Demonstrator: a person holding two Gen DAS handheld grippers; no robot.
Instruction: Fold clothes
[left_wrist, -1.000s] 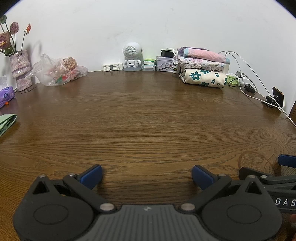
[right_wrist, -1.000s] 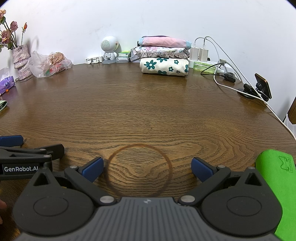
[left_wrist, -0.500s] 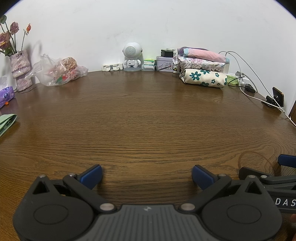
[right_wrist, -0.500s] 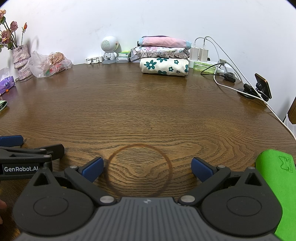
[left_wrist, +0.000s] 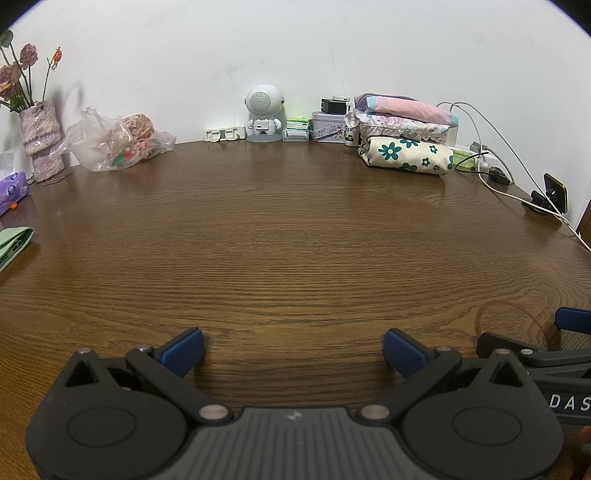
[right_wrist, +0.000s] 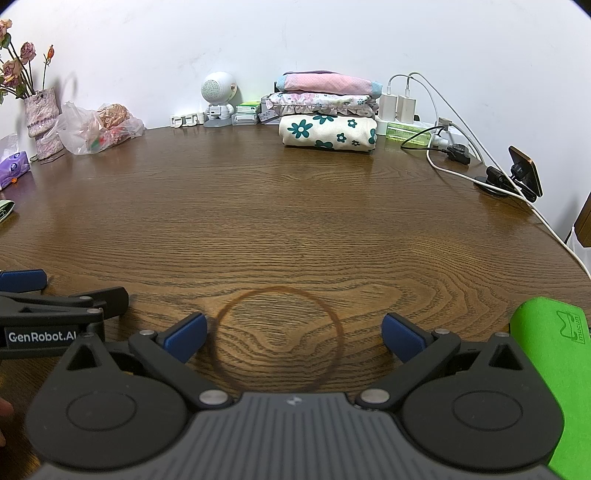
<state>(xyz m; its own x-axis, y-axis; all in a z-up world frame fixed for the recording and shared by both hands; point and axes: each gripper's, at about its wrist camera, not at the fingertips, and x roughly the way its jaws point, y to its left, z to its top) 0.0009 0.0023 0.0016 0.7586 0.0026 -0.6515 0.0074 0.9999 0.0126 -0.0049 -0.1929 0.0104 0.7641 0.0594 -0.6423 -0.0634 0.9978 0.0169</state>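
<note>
Left wrist view: the wooden table (left_wrist: 295, 236) fills most of the frame, and its broad middle lies bare, which as a judgement serves as the working area for folding. The clutter is kept to the far edge along the wall (left_wrist: 295, 48). A stack of folded clothes (left_wrist: 404, 138) sits at the upper right of the frame, three pieces one on another: a flowered cream piece at the bottom, a frilled piece in the middle, a pink piece on top. Judged from its neat shape, this stack is finished work set out of the way. A plastic bag (left_wrist: 118, 144) lies at the upper left, with a vase of flowers (left_wrist: 38, 138) just beside it near the left edge. A small white robot figure (left_wrist: 263, 114) stands at the upper centre against the wall. Charger cables (left_wrist: 513, 173) run down the right side.

Right wrist view: a bright green item (right_wrist: 550, 373) lies at the lower right corner, touching the gripper body in the picture; whether it is a garment cannot be told.

The left gripper (left_wrist: 293, 349) is at the bottom centre of its view, its jaws spread wide, holding nothing and hovering low over bare wood. The right gripper (right_wrist: 293, 334) is likewise spread wide and empty, its fingers framing a dark ring mark (right_wrist: 277, 339) on the table. The two grippers sit side by side, near each other.
</note>
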